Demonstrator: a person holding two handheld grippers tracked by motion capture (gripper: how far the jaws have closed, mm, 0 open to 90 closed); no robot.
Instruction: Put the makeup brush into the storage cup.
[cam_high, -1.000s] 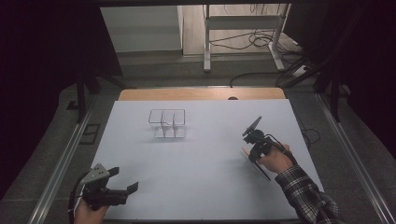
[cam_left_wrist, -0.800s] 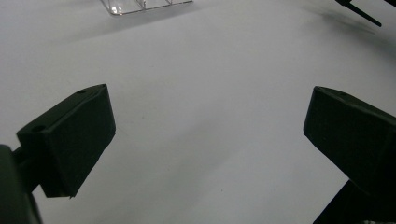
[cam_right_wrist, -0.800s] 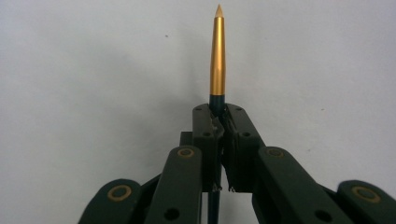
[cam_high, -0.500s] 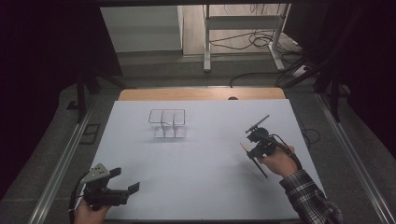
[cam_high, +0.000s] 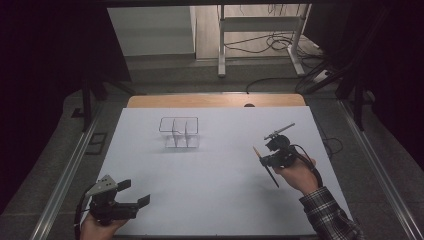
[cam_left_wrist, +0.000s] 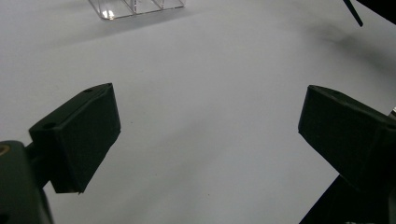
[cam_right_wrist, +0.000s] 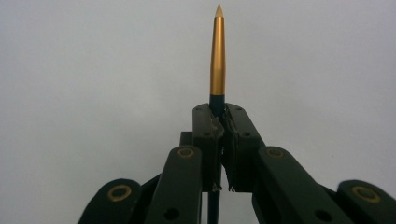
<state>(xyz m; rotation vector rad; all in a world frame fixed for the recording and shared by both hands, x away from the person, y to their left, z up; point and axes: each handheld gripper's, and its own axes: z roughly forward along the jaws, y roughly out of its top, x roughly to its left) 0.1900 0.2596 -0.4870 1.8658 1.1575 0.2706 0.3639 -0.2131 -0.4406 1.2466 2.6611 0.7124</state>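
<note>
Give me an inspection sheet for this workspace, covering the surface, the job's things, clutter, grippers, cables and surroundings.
Surface: white table top, bare across the middle; a wooden strip shows at its far edge.
Job's things: pen with a gold pointed end and dark shaft, clamped in the right gripper; clear organizer with dividers stands on the far left part, apart from both grippers.
Clutter: nothing seen.
Grippers: right gripper shut on the pen, held above the table's right side; left gripper open, nothing between its jaws, at the near left corner.
Cables: loose cables on the floor beyond the table.
Surroundings: metal stand, dark room.
</note>
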